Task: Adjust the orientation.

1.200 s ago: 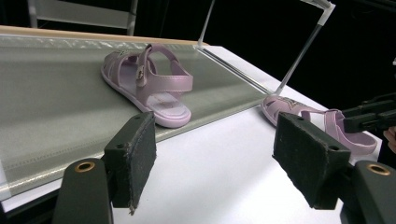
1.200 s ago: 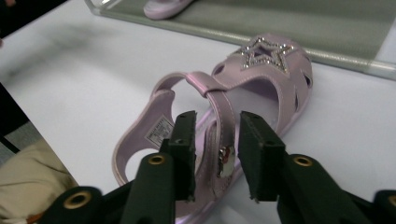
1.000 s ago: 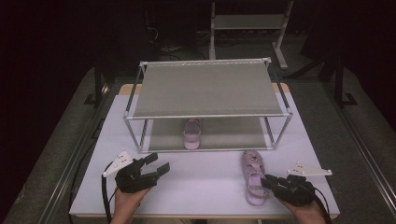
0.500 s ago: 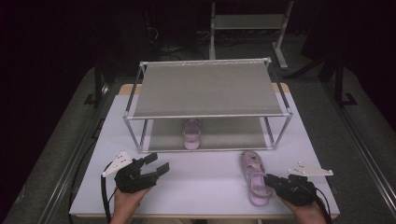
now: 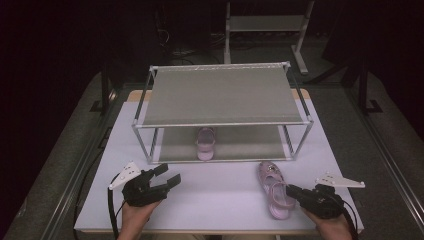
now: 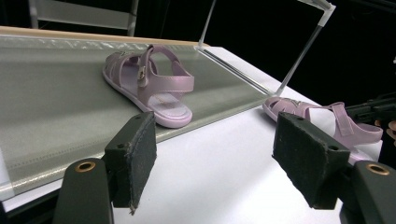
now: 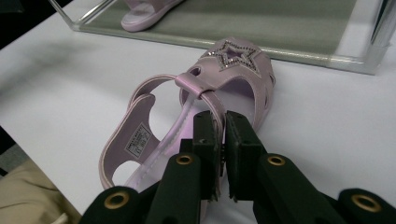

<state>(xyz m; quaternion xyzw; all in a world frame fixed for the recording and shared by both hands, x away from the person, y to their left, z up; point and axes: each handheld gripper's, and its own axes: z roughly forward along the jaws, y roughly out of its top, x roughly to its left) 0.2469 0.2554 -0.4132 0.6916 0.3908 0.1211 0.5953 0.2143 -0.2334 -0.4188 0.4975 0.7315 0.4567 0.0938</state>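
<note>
item one: the near sandal [image 5: 274, 189], pale lilac, lying on the white table [image 5: 220, 195] just in front of the rack's right front leg, toe with its glittery star toward the rack, heel toward us. our right claw [image 5: 291, 190] has just been closing and now pinches the sandal's thin strap between its pads [image 7: 205, 135], the jaws pressed nearly together on it.

item two: the second sandal [image 5: 205, 142], same colour, resting on the lower shelf [image 5: 240, 145] of the rack [image 5: 222, 95], heel at the front edge.

item three: our left claw [image 5: 167, 176], spread wide and holding nothing, low over the table at the front left, well apart from both sandals. in the left gripper view we see its pads [image 6: 140, 151] framing the shelf sandal [image 6: 149, 84] ahead.
</note>
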